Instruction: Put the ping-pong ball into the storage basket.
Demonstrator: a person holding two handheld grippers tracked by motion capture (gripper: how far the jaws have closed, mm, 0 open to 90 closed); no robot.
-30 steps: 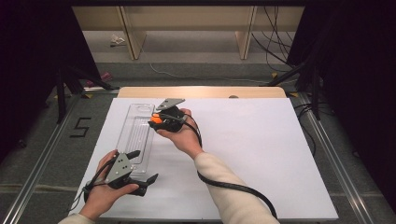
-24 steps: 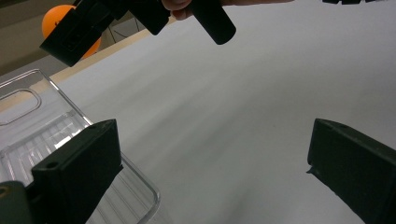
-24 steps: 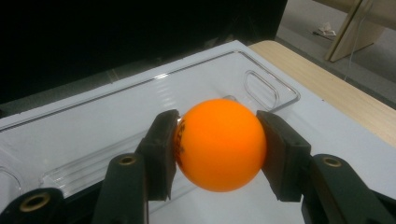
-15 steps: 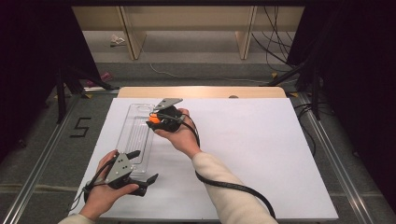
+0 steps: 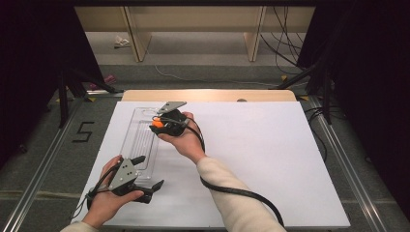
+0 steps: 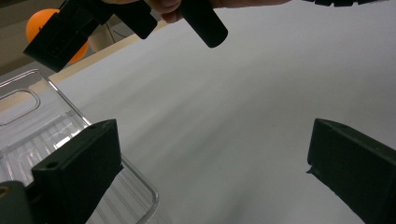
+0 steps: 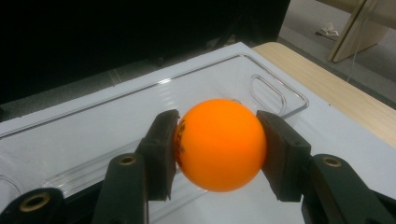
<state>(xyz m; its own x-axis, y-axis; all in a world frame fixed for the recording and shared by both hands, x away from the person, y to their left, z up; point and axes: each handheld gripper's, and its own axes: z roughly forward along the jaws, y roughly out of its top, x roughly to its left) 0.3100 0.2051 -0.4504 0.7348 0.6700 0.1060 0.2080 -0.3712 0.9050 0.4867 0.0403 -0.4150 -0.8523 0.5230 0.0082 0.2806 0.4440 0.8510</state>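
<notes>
My right gripper [image 5: 158, 123] is shut on an orange ball [image 7: 217, 144], its two pads pressing on the ball's sides. It holds the ball [image 5: 156, 123] over the far end of a long clear plastic tray [image 5: 140, 145] on the white table's left part. Ribbed bottom and a slot at one end of the tray [image 7: 93, 126] lie under the ball. Near the front edge my left gripper [image 5: 149, 172] lies low beside the tray's near end, open, with bare table between its jaws [image 6: 212, 140]. One of its fingers [image 6: 79, 172] is next to the tray corner [image 6: 28, 140].
The white tabletop [image 5: 270, 154] stretches wide to the right of both hands. A wooden strip [image 5: 208, 95] runs along its far edge. Metal rails [image 5: 338, 159] flank the table, and a black cable [image 5: 241, 193] trails from the right gripper across the front.
</notes>
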